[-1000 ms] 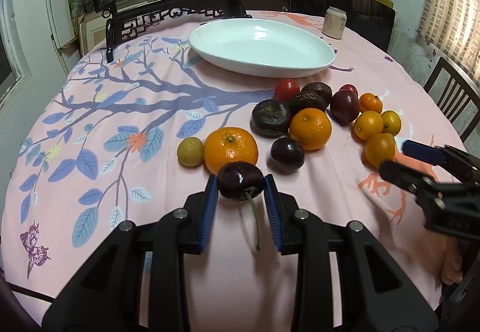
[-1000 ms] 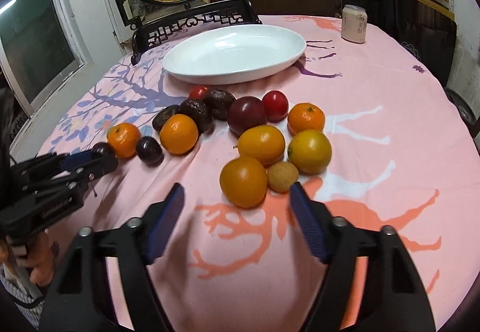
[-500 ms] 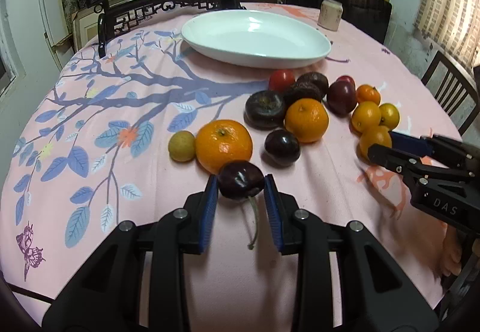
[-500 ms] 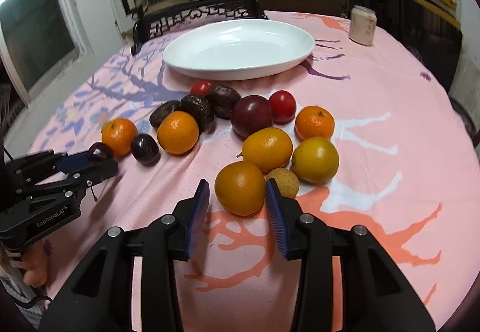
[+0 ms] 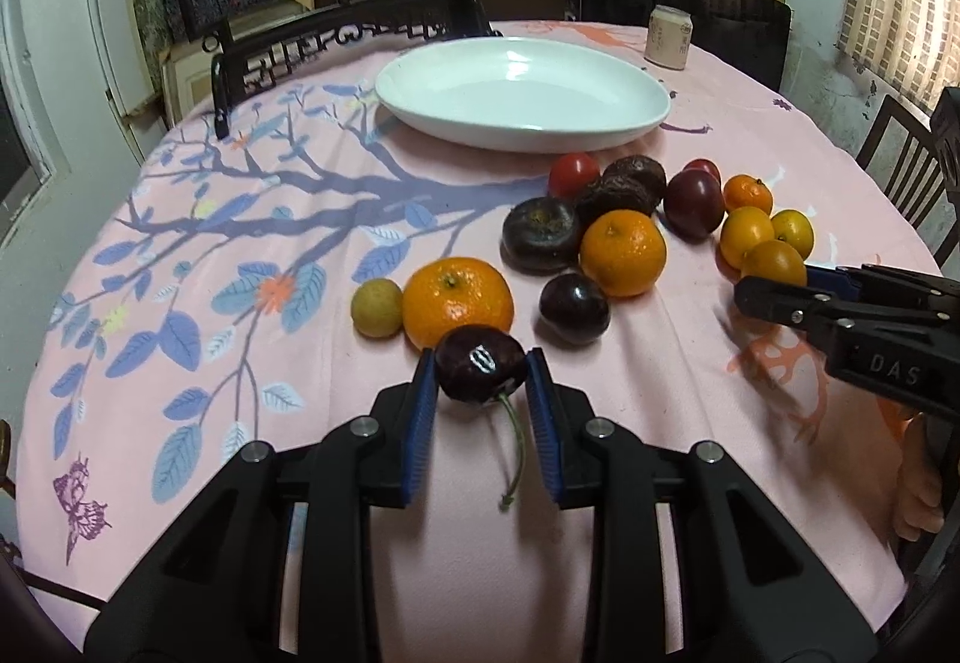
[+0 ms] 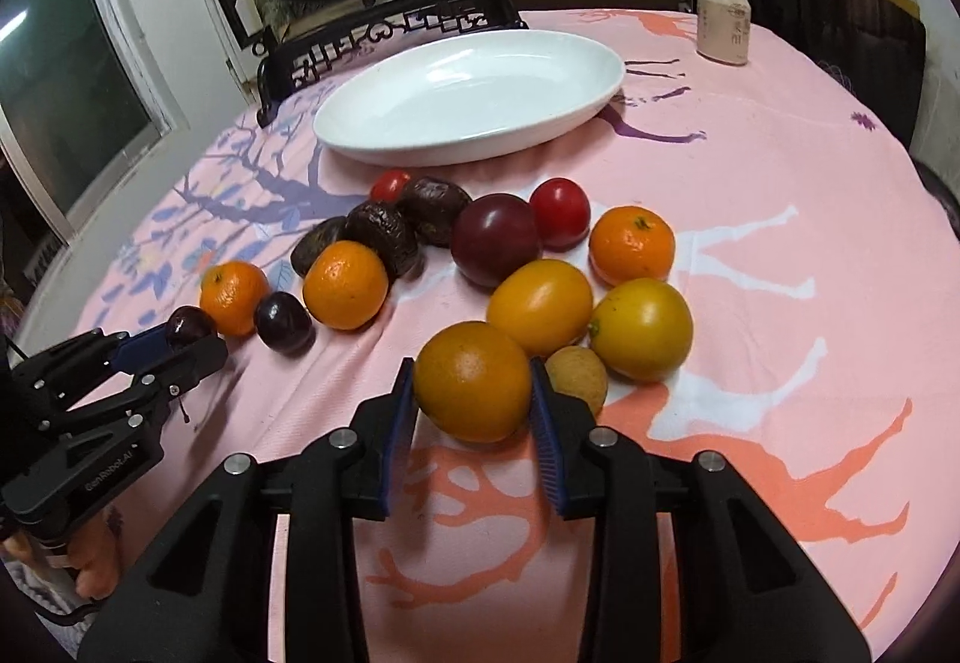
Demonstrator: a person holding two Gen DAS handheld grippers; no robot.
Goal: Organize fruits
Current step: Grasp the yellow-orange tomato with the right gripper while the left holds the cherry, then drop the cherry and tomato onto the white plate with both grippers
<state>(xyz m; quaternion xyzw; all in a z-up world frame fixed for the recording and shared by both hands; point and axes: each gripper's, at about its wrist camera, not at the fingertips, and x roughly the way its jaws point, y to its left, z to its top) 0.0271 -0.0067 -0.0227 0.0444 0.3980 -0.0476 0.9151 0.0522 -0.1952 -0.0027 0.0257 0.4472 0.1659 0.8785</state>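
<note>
My left gripper (image 5: 480,381) is shut on a dark cherry (image 5: 480,372) with a green stem, held just above the pink tablecloth in front of a mandarin (image 5: 457,302). My right gripper (image 6: 473,390) is shut on an orange fruit (image 6: 473,380) at the near edge of the fruit pile. A white oval plate (image 5: 522,93) stands empty at the back; it also shows in the right wrist view (image 6: 474,94). Loose mandarins, plums, tomatoes, dark wrinkled fruits and small yellow fruits lie between the plate and the grippers.
A drink can (image 6: 725,32) stands at the back right of the round table. A carved dark chair (image 5: 336,45) and a framed deer picture stand behind the plate. A small tan fruit (image 6: 577,376) touches the right finger's outer side.
My right gripper has closed from wide open onto the orange fruit. My left gripper keeps hold of the cherry and has barely moved.
</note>
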